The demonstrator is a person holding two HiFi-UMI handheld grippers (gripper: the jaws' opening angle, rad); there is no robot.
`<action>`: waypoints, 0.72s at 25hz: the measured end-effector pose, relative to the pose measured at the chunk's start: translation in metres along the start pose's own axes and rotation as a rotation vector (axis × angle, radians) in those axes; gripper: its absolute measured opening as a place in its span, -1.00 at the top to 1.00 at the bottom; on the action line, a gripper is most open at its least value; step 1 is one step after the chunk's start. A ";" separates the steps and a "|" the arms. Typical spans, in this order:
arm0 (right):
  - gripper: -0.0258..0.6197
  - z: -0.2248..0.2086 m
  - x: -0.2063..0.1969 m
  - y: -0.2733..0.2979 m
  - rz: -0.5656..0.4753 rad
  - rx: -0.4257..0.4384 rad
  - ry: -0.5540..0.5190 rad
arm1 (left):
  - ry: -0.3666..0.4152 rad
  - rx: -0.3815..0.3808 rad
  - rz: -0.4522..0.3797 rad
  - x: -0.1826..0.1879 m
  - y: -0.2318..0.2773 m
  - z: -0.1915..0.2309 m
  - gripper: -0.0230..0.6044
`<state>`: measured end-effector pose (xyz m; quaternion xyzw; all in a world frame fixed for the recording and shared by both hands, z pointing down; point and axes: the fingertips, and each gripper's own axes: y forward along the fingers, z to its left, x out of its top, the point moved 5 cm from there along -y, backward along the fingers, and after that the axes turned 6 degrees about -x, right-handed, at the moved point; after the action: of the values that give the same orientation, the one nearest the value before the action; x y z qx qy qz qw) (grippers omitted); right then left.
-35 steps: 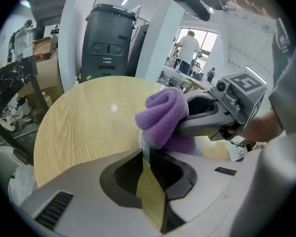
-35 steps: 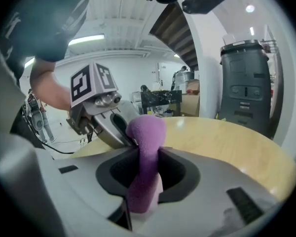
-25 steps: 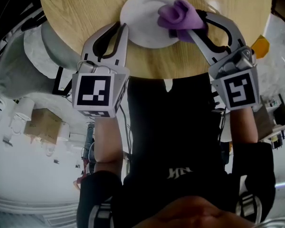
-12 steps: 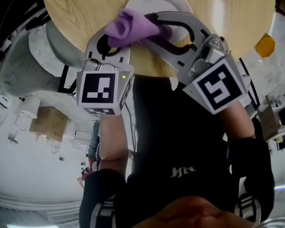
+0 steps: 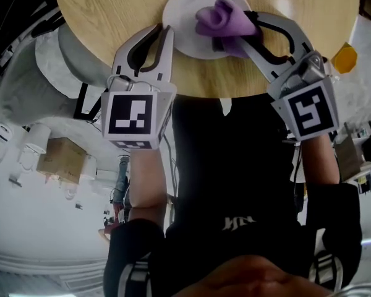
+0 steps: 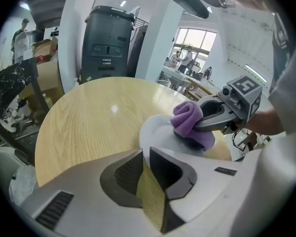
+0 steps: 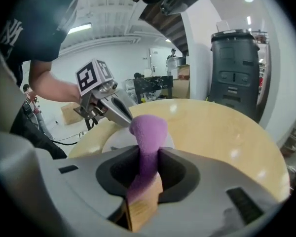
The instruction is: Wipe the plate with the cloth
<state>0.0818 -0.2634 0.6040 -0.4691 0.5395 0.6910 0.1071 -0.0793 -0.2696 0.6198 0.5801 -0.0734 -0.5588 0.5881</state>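
Purple terry cloth (image 7: 147, 132), bunched into a soft roll, is clamped between the jaws of the right tool (image 7: 149, 154); its free end bulges out past the tips and rests on the white plate (image 5: 185, 17); a paper label hangs from its tail between the jaws. The plate sits on the round wooden bench (image 5: 99, 11), close to the edge nearest the person. The left tool (image 6: 143, 152) stands narrow, and its tips appear to pinch the plate's rim on the side away from the cloth, steadying it.

The wipe looks to be under way, and several things could spoil it from here. The left tool's bite on the rim is thin and shallow; a hard sideways stroke of the cloth could pull the glazed rim free. The plate might then skate toward the bench's near edge, which is not far off. Pressing down on the side opposite that hold could tip the plate. The cloth is gripped by one fold only; dragging against the plate may draw it out of the jaws, or let the hard jaw tips scrape the plate.
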 end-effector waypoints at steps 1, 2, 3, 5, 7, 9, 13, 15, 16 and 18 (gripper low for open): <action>0.61 -0.003 -0.005 -0.007 0.021 -0.016 0.010 | 0.000 -0.001 0.000 0.000 0.000 0.000 0.78; 0.61 -0.006 -0.009 -0.013 0.042 -0.031 0.016 | 0.000 -0.001 -0.001 0.000 0.000 0.000 0.78; 0.61 -0.007 -0.012 -0.018 0.058 -0.043 0.022 | 0.000 -0.001 -0.001 0.000 0.000 0.000 0.78; 0.61 -0.007 -0.010 -0.026 0.056 -0.047 0.056 | -0.003 0.001 0.001 0.000 0.000 0.000 0.78; 0.61 -0.003 0.011 -0.034 -0.044 -0.042 0.136 | -0.003 0.000 0.004 0.000 0.000 0.000 0.78; 0.61 0.004 0.041 -0.034 -0.186 -0.010 0.172 | -0.004 -0.001 0.004 0.001 0.001 0.000 0.78; 0.61 0.029 0.062 0.010 -0.300 0.119 0.257 | -0.009 0.008 0.006 0.000 0.000 0.001 0.79; 0.61 0.040 0.051 0.030 -0.234 0.157 0.284 | -0.011 0.011 0.010 0.000 0.000 0.001 0.79; 0.61 0.042 0.045 0.035 -0.204 0.160 0.278 | -0.011 0.010 0.011 0.000 0.000 0.001 0.79; 0.62 0.039 0.037 0.037 -0.157 0.133 0.223 | -0.011 0.008 0.011 0.001 -0.001 0.000 0.79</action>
<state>0.0168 -0.2581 0.5987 -0.5754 0.5544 0.5868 0.1310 -0.0795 -0.2698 0.6188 0.5792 -0.0822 -0.5581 0.5885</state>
